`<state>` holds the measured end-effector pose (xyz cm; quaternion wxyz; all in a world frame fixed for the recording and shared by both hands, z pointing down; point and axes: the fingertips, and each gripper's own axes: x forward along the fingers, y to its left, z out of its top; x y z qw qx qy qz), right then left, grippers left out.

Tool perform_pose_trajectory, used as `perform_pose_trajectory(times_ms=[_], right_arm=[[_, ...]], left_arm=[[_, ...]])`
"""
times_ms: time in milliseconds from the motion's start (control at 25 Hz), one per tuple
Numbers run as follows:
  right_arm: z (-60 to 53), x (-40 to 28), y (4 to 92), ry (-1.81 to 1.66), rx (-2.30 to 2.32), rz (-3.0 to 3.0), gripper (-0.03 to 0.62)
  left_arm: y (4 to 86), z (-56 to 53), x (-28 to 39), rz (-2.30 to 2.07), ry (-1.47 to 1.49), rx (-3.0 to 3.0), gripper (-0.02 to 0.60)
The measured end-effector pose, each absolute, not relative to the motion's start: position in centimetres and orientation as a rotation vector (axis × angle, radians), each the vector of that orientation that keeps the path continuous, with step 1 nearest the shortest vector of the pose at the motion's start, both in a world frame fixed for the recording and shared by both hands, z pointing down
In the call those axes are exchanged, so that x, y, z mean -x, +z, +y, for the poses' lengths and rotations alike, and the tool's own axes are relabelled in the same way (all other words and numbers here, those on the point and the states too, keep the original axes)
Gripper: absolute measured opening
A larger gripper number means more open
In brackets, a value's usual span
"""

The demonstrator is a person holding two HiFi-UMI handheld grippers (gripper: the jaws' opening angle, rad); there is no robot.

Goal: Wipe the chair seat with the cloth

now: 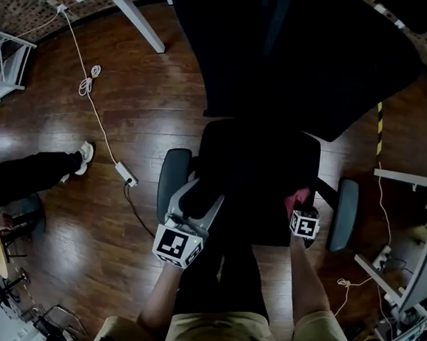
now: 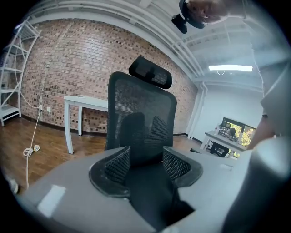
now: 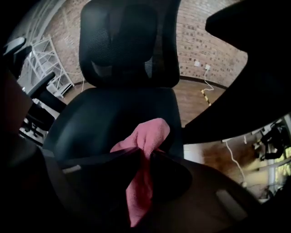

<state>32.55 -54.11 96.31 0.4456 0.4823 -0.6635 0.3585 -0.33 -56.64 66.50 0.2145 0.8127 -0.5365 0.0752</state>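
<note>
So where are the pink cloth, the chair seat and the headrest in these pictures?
pink cloth (image 3: 150, 134), right gripper view, on its bunched upper fold.
chair seat (image 3: 100, 120), right gripper view, on the bare cushion left of the cloth.
headrest (image 2: 150, 73), left gripper view, on its middle.

looks like a loft-style office or studio space, exposed brick wall (image 2: 82, 77), dark wood floor (image 1: 128, 121), black mesh office chair (image 2: 141, 118) with headrest, white table (image 2: 86, 102) by the wall, desk with monitors (image 2: 229, 134) in the far room, power strip (image 1: 125, 173) and cable trailing across the floor
</note>
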Motion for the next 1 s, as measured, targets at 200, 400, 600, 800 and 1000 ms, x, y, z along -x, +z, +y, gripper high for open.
perform_pose_trajectory(times_ms=[200,400,600,800,1000], right_arm=[[-51.8,-13.4,95.6,0.981,-0.898,-2.010,0.078],[-45.4,6.0,92.2,1.217,-0.520,-2.244,0.078],[-42.4,5.5,94.9,1.096,-0.453,-2.099,0.078],[-46.1,-16.4,99.8,1.002,-0.861,-1.815,0.078],[-50.5,-32.4,96.2,0.795,-1.074,-1.702,0.077]], left_arm=[[65.6,-56.0,2.1,-1.538,0.255,-2.234,0.205],[65.3,-55.1,2.7,-1.546,0.291,-2.242,0.204],[65.0,-54.9,3.8,-1.547,0.299,-2.241,0.204],[65.0,-55.0,2.8,-1.518,0.267,-2.260,0.204],[64.9,-55.7,1.4,-1.500,0.242,-2.289,0.204]])
